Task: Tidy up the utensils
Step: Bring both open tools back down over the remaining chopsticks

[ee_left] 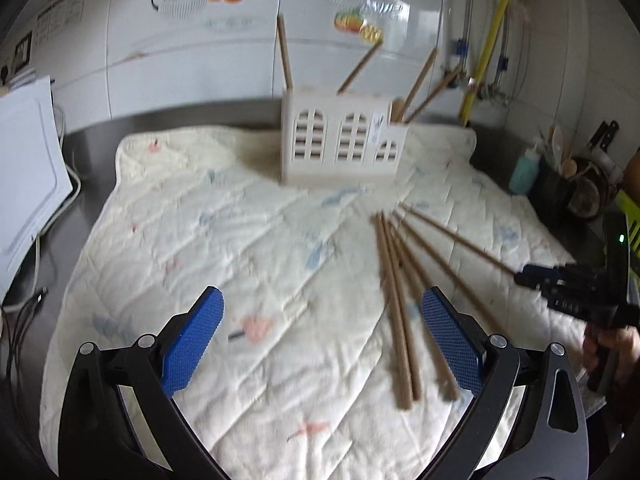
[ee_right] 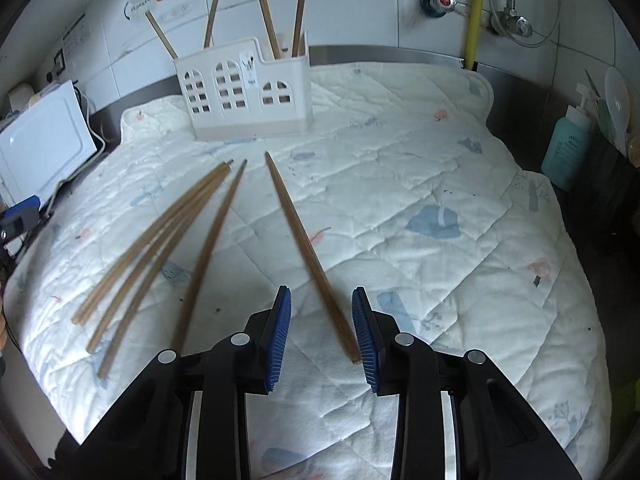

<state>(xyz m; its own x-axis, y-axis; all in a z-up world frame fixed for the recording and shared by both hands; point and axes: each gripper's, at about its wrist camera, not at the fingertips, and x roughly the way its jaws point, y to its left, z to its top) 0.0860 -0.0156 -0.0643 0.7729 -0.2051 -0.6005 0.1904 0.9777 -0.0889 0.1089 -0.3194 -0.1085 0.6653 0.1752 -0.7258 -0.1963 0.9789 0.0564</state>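
A white utensil holder with arched windows stands at the back of a quilted cloth and holds several wooden chopsticks upright. Several more chopsticks lie fanned on the cloth. My left gripper is open and empty above the cloth, the loose chopsticks by its right finger. My right gripper is open, its fingers either side of the near end of one chopstick without touching it. The right gripper also shows in the left wrist view.
The white quilted cloth covers a steel counter. A white appliance with cables sits at the left. A teal soap bottle and a dark utensil pot stand at the right. A tiled wall with pipes is behind.
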